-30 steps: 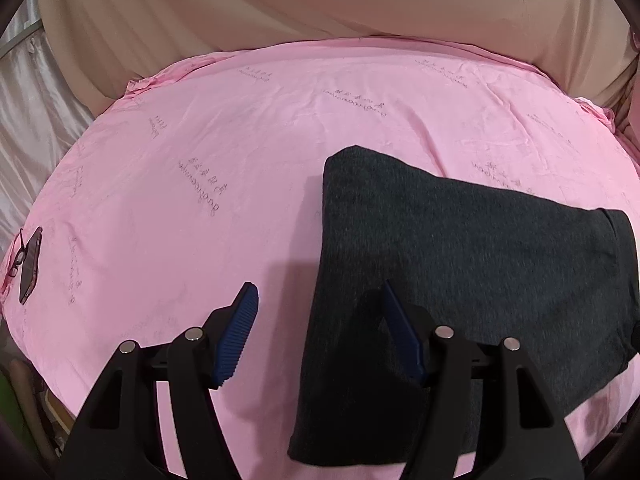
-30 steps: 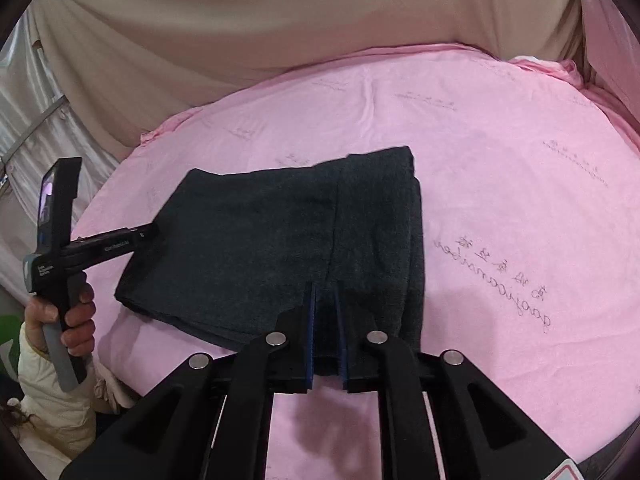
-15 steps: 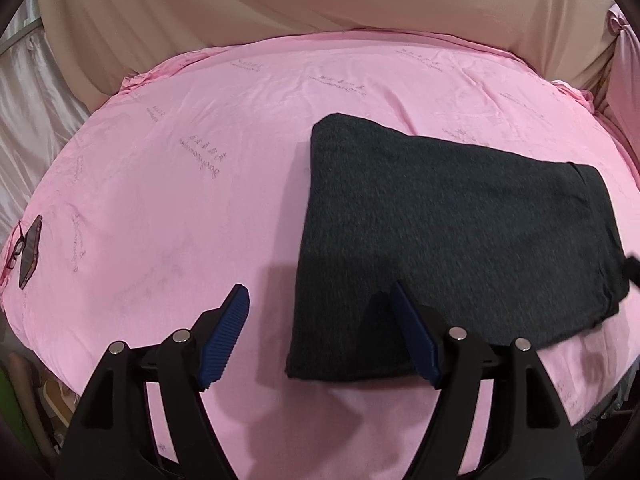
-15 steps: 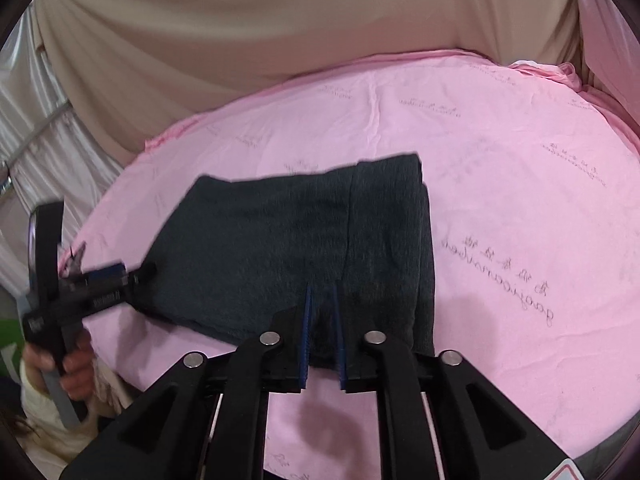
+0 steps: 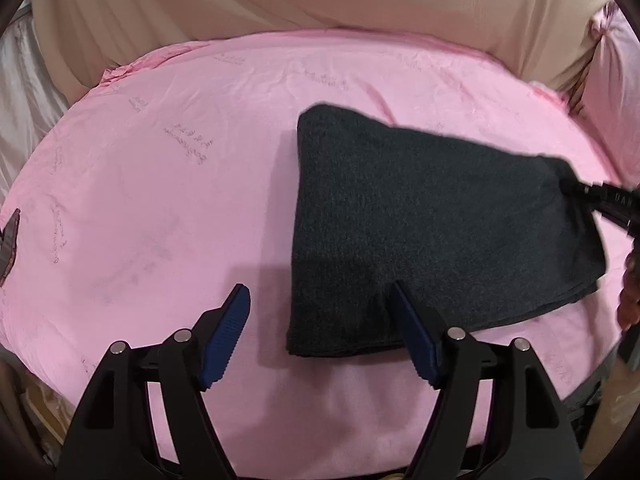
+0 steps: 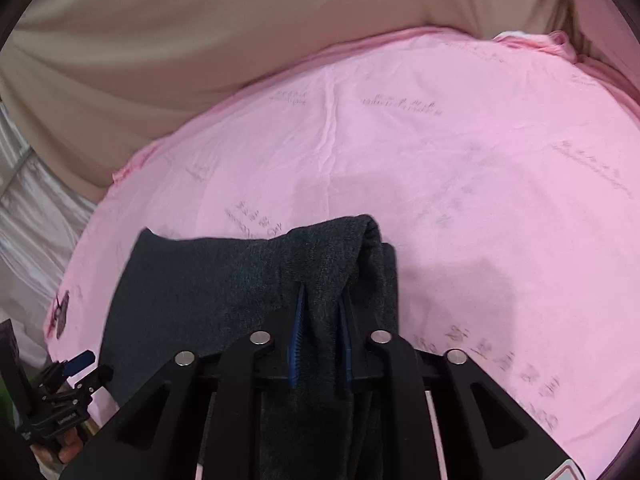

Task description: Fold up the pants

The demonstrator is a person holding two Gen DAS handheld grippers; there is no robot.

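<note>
The dark grey pants (image 5: 432,224) lie folded into a flat rectangle on the pink sheet (image 5: 168,208). My left gripper (image 5: 320,312) is open and empty, hovering over the near left corner of the pants. My right gripper (image 6: 320,308) is shut on the right end of the pants (image 6: 248,280), with fabric bunched between its blue pads and lifted into a ridge. In the left wrist view the right gripper (image 5: 608,200) shows at the far right edge, at the pants' end. The left gripper (image 6: 76,368) shows at the lower left of the right wrist view.
A beige cloth backdrop (image 5: 320,0) rises behind the pink-covered table. A small dark item (image 5: 9,236) lies at the sheet's left edge. The table's front edge runs just below both grippers.
My right gripper has moved forward onto the right end of the pants and lifted the fabric into a ridge. My left gripper has drawn back slightly and stays open.
</note>
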